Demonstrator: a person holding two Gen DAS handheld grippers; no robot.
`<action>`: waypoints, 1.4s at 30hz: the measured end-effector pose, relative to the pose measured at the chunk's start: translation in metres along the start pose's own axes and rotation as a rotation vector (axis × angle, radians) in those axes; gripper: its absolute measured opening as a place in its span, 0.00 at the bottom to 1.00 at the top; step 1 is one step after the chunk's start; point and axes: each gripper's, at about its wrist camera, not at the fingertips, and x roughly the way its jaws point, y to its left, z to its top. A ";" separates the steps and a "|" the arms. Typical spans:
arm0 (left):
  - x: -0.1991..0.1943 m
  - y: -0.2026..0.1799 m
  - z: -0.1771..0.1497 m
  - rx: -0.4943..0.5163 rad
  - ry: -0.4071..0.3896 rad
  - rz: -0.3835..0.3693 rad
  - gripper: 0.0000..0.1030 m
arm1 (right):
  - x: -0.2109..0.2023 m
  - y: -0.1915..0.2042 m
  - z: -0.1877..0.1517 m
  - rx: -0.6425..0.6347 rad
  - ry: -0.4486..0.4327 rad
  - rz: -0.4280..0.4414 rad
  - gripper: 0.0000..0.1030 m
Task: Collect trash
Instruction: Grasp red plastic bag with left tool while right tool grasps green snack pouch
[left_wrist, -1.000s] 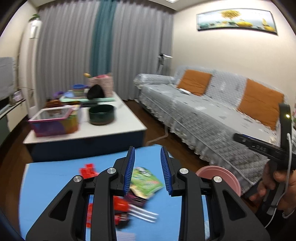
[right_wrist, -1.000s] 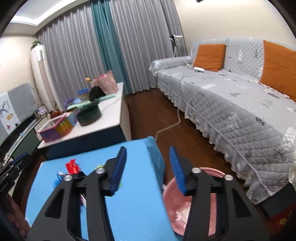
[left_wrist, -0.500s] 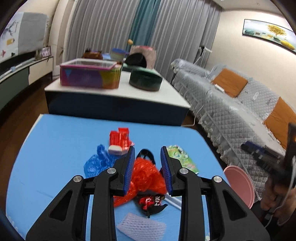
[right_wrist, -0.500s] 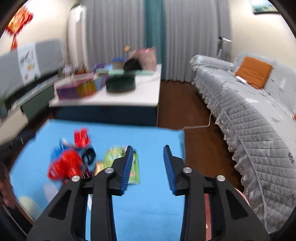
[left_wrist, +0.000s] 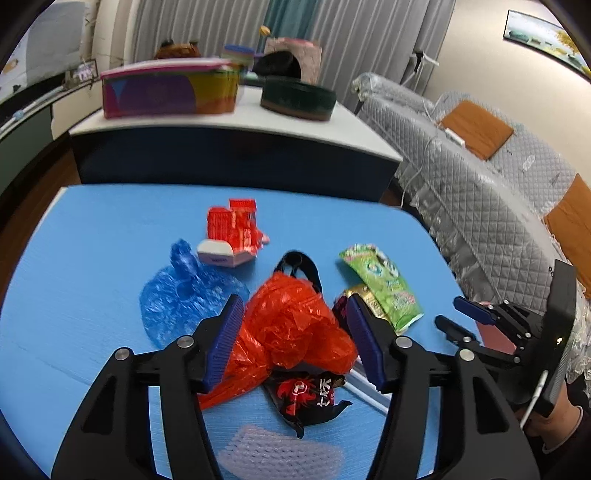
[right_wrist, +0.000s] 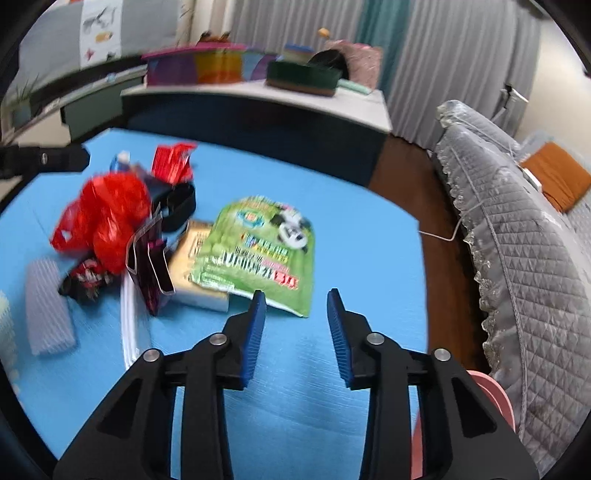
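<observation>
My left gripper (left_wrist: 295, 332) has just spread its jaws, and they now stand apart on either side of the red plastic bag (left_wrist: 291, 328), the crumpled film between the blue pads but not pressed by them as far as I can see. I judge that bag feather-light, soft and slick; it will collapse as I close, so I would bite deep into the bunched middle rather than a loose edge, which could slide out. Under it lies a black and red wrapper (left_wrist: 310, 398), and beside it a blue plastic bag (left_wrist: 184, 299), equally flimsy. My right gripper (right_wrist: 295, 332) has also just widened a little and holds nothing, its jaws over bare blue mat (right_wrist: 354, 206), just short of the green snack packet (right_wrist: 258, 247). That packet lies flat, partly over a gold packet (right_wrist: 188, 266); it looks thin, light and glossy, so I would take it by the near edge. A red carton (left_wrist: 236, 229) sits farther off, stiffer by the look of it. The pink bin (right_wrist: 495, 402) shows at the mat's right edge.
</observation>
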 end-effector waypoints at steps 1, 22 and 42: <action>0.004 0.001 -0.001 -0.001 0.015 0.000 0.56 | 0.004 0.003 0.000 -0.017 0.006 -0.009 0.39; 0.031 0.002 -0.002 0.012 0.103 -0.024 0.49 | 0.036 0.029 0.011 -0.180 0.038 -0.075 0.25; 0.007 -0.022 -0.002 0.135 0.001 0.045 0.23 | -0.038 -0.014 0.013 0.048 -0.067 -0.073 0.02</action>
